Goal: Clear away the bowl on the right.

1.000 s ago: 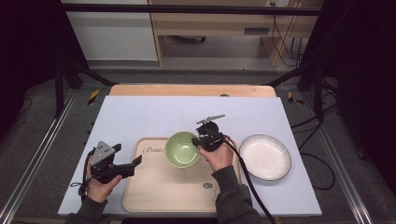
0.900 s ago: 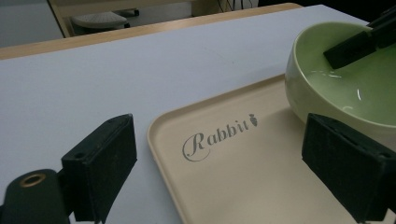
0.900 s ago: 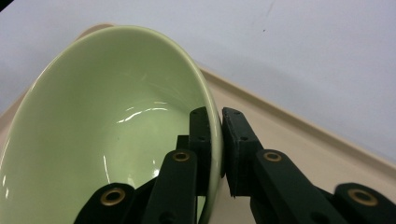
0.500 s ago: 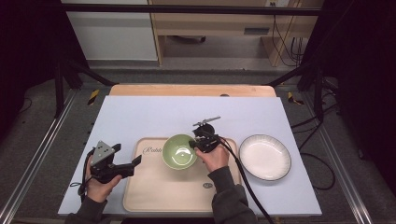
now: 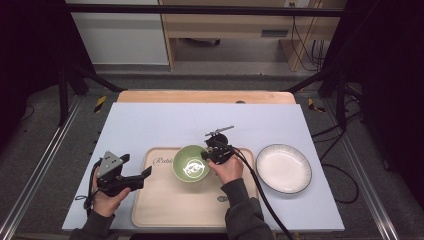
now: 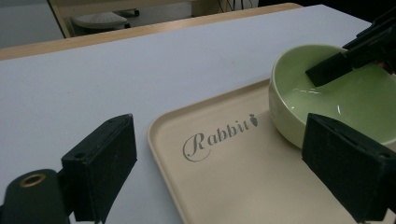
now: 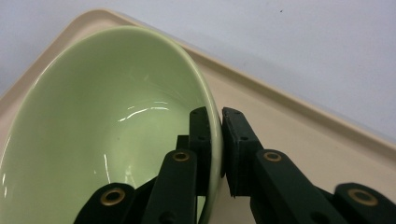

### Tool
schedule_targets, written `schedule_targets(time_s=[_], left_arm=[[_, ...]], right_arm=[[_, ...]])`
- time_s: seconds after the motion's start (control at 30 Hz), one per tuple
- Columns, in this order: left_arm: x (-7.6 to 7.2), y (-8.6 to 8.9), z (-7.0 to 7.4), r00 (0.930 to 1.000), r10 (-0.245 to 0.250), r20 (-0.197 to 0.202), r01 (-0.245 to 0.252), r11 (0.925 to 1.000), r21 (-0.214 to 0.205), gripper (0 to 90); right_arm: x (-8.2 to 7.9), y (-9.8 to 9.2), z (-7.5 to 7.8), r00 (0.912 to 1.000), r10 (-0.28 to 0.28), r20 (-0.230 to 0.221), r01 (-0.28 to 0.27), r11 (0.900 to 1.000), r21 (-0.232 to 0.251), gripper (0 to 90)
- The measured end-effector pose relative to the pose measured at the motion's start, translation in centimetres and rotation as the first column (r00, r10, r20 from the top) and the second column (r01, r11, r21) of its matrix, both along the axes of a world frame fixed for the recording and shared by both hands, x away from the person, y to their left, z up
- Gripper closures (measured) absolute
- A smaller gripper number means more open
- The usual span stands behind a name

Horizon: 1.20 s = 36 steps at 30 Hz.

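A pale green bowl (image 5: 190, 164) sits on the beige tray (image 5: 165, 200), near its far edge. My right gripper (image 5: 206, 155) is shut on the bowl's right rim, one jaw inside and one outside, seen close up in the right gripper view as the gripper (image 7: 215, 135) pinching the bowl (image 7: 107, 121). My left gripper (image 5: 143, 176) hovers at the tray's left edge, open, with nothing between its jaws. In the left gripper view, the gripper (image 6: 219, 154) faces the "Rabbit" lettering (image 6: 219, 137) and the bowl (image 6: 341, 100).
A white plate with a dark rim (image 5: 283, 168) lies on the light blue table cover (image 5: 150, 125) to the right of the tray. A wooden table edge (image 5: 200, 96) runs along the far side. The right gripper's cable (image 5: 260, 195) trails back over the tray.
The right gripper, still clamped on the bowl's rim, has edged slightly to the left with the bowl. The left gripper has stayed put.
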<state>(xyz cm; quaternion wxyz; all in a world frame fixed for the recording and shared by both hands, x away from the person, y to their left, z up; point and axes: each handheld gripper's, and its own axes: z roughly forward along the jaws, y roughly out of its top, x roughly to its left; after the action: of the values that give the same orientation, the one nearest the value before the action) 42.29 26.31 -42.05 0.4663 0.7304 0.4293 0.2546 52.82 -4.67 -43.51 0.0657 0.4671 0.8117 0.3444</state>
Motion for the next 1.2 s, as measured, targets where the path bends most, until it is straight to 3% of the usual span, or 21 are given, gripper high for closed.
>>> schedule_targets(time_s=[0.3,0.47,1.2], left_arm=[[0.0,-0.1,0.0,1.0,-0.001,0.0,0.001,1.0,0.003,10.0],[0.0,-0.2,-0.1,1.0,-0.002,-0.003,0.002,1.0,0.009,10.0],[0.0,-0.2,-0.1,1.0,-0.005,-0.004,0.005,0.9999,0.012,9.9]], right_arm=[[0.3,-0.1,-0.3,1.0,0.007,-0.004,-0.007,0.9999,0.012,83.1],[0.4,-0.1,-0.6,1.0,-0.001,-0.009,0.001,0.9999,-0.012,83.5],[0.6,0.1,-1.2,0.9998,0.021,-0.006,-0.021,0.9993,-0.029,81.5]])
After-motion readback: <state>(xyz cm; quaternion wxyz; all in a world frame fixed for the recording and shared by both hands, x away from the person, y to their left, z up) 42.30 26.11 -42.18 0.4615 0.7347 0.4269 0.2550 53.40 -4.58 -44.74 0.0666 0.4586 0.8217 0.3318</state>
